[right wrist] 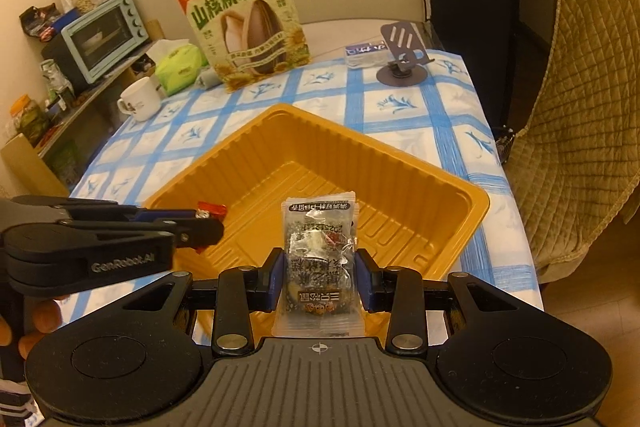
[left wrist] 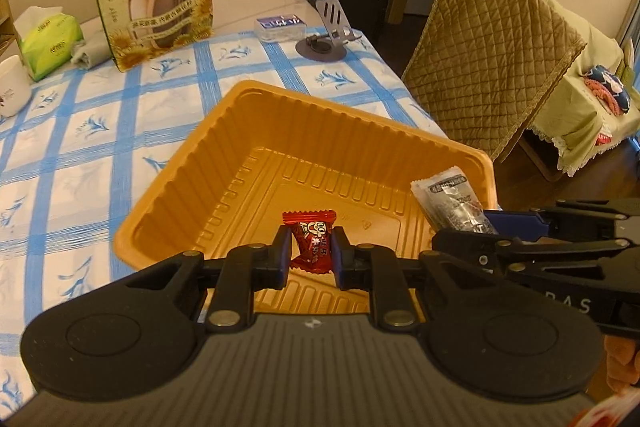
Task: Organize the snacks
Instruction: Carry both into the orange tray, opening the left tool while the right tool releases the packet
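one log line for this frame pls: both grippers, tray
left gripper: shut on red candy | right gripper: shut on clear snack packet | orange tray: empty, both items held above it

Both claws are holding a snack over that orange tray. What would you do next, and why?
Probably open both and drop them in: the left gripper pinches a red candy, the right gripper a clear snack packet, and both hang over the empty orange tray.
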### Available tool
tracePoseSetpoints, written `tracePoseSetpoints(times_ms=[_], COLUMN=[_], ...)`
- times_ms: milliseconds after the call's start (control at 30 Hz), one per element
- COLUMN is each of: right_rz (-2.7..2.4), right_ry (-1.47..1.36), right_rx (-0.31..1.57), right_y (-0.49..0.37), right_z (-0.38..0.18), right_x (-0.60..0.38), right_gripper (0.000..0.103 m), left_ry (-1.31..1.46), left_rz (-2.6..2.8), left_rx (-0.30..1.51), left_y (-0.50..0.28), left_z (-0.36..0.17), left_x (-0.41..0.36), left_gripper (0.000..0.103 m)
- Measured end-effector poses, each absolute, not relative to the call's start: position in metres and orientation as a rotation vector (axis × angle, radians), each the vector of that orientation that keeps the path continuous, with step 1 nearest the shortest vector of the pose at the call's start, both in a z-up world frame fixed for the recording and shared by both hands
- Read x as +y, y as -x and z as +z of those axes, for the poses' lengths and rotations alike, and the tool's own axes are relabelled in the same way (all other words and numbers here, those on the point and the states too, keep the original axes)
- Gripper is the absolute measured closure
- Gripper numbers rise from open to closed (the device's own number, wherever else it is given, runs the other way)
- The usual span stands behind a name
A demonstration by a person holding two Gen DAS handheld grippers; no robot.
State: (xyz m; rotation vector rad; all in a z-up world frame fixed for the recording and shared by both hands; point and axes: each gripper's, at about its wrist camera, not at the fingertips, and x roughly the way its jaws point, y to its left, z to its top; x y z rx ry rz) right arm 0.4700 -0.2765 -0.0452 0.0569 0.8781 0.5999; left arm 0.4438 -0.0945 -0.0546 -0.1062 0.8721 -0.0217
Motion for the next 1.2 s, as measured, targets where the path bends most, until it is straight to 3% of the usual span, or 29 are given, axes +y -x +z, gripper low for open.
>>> tracePoseSetpoints(times_ms=[233,300,367,800,933,967,1033,1100,1200], right_rz=[0.596,0.597,0.599,0.604,0.606,0.611,0.615,0.609,0.624], right_ry=[-0.067,-0.068,-0.069,-0.054,-0.053,-0.054,-0.054,-0.068,-0.079], right_rx=[0.897,0.900,0.901,0.916,0.895,0.881,0.869,0.856,0.837], right_y=[-0.485,-0.488,-0.490,-0.509,-0.513,-0.512,-0.513,-0.513,-0.511], right_z=[-0.054,-0.056,-0.057,-0.065,-0.068,-0.068,-0.067,-0.064,-0.059], right_x=[-0.279,-0.280,-0.281,-0.266,-0.261,-0.260,-0.258,-0.260,-0.262], right_gripper=[0.065,0.065,0.065,0.065,0.065,0.065,0.061,0.038,0.029], left_ry=[0.108,0.106,0.106,0.147,0.149,0.150,0.154,0.165,0.185], left_rz=[-0.005,-0.004,0.003,0.043,0.057,0.063,0.076,0.084,0.089], left_rx=[0.890,0.892,0.890,0.880,0.873,0.872,0.868,0.859,0.851], left_y=[-0.460,-0.463,-0.463,-0.456,-0.452,-0.451,-0.449,-0.445,-0.438], left_z=[-0.065,-0.066,-0.065,-0.056,-0.053,-0.052,-0.050,-0.048,-0.043], left_x=[-0.099,-0.099,-0.098,-0.076,-0.071,-0.070,-0.069,-0.067,-0.066], left_gripper=[0.083,0.079,0.069,0.060,0.052,0.046,0.036,0.033,0.025])
